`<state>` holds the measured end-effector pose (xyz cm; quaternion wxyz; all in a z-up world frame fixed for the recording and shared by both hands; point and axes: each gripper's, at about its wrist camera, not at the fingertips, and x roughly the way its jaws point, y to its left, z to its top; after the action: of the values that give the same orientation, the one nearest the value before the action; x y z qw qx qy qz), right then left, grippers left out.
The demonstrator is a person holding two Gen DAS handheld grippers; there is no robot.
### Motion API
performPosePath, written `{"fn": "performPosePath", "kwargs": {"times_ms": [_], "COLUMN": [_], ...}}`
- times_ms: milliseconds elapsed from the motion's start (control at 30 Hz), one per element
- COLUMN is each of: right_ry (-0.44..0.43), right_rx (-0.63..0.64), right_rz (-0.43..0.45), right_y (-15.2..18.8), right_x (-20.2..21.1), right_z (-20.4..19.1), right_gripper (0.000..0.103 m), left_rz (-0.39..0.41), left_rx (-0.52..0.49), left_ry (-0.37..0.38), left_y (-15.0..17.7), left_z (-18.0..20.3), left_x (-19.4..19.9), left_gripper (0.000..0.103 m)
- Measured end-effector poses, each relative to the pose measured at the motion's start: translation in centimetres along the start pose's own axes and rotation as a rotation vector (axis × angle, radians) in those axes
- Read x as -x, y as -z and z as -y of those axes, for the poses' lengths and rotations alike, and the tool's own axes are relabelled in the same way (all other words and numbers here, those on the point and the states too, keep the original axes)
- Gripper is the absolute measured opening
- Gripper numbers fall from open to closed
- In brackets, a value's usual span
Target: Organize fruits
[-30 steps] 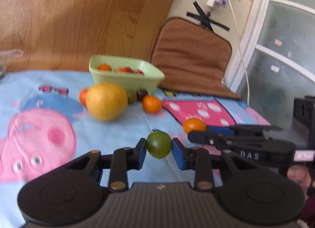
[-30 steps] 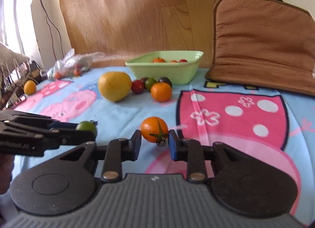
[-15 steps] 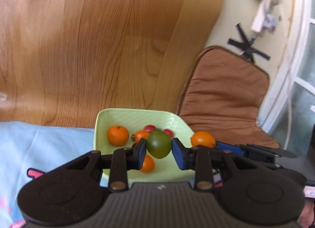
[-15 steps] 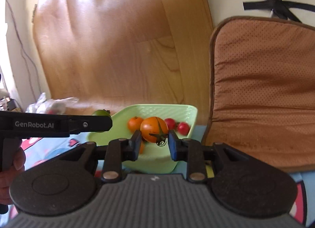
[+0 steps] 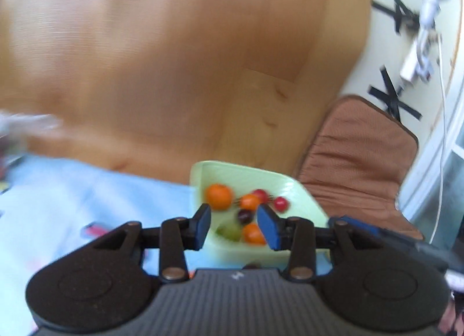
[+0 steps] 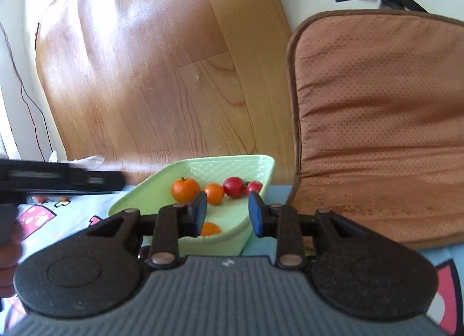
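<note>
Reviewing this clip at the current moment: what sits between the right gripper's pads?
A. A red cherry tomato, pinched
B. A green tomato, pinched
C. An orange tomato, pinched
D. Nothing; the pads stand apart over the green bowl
D: the right gripper has an open gap between its opening pads, with only the green bowl showing behind it.

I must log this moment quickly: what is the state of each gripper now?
Left gripper: opening, holds nothing, above the green bowl.
Right gripper: opening, holds nothing.
</note>
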<state>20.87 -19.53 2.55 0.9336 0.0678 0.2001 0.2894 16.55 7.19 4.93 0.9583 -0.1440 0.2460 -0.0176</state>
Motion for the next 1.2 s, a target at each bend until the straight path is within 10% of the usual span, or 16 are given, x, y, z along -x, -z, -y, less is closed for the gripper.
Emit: {"fn": "performPosePath", "kwargs": {"times_ms": [267, 600, 767, 1033, 1200], "right_ry": [-0.162, 0.032, 0.038, 0.012, -0.004], "right_rx": [-0.08, -0.193, -0.15, -0.107, -0.117], "right_rz": [-0.083, -0.092, -0.124, -0.178, -0.183], "right_y": [0.7, 3.8, 4.5, 5.0, 5.1], "right_x": [2.0, 4.1, 3.6, 2.5, 2.4], "right_z": [-3.5, -2.4, -3.0, -3.2, -3.1], "right_gripper": [0.034, 0.034, 0.051, 0.051, 0.051], "left_rz": [-0.063, 0.003, -0.055, -0.148, -0.237], "left_rx": [0.093, -0.004, 0.089, 0.239, 0.181], "left_ry": [-0.145, -0.104, -0.062, 0.146, 0.133], "left_y": [7.6, 9.0, 8.3, 1.6, 0.7], "left_z": [-5.3, -4.2, -5.8, -7.9, -6.2], "left_x": [6.0, 7.4, 6.1, -0.8, -5.3], "left_gripper": [0.037, 0.037, 0.037, 0.037, 0.035]}}
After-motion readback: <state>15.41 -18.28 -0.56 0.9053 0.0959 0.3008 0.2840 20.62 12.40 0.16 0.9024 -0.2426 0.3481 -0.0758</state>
